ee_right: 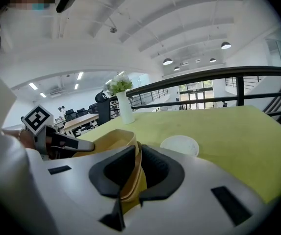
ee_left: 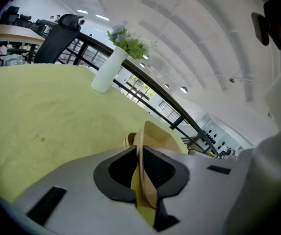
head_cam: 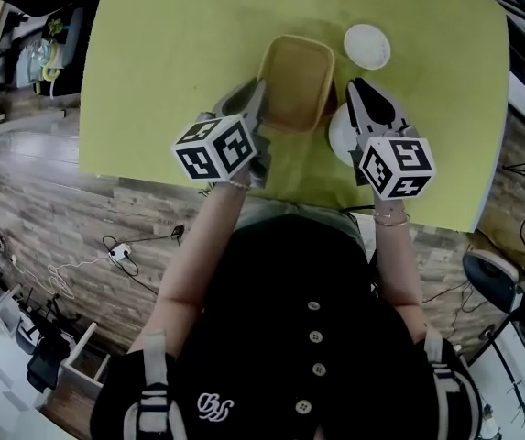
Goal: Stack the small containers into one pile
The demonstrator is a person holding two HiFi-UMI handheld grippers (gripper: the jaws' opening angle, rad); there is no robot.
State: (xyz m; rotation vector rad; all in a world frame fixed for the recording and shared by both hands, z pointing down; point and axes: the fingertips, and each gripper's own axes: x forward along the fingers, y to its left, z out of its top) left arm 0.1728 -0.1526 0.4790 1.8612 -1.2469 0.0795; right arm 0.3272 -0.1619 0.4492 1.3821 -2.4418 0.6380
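Tan container [head_cam: 296, 81] over yellow-green table [head_cam: 170, 53]; resting or lifted, cannot tell. Left gripper [ee_left: 140, 168] clamped on container's left wall, right gripper [ee_right: 136, 173] clamped on its right wall. White round dish [head_cam: 366, 46] just off container's far right corner. Second white dish [head_cam: 338, 136] near its right side, partly under right gripper.

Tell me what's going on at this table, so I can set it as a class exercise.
A person holds a tool in each hand. The left tool and the right tool each pinch a wall of the same tan container, on opposite sides, over the green table. Two white dishes lie to its right, apart from it.
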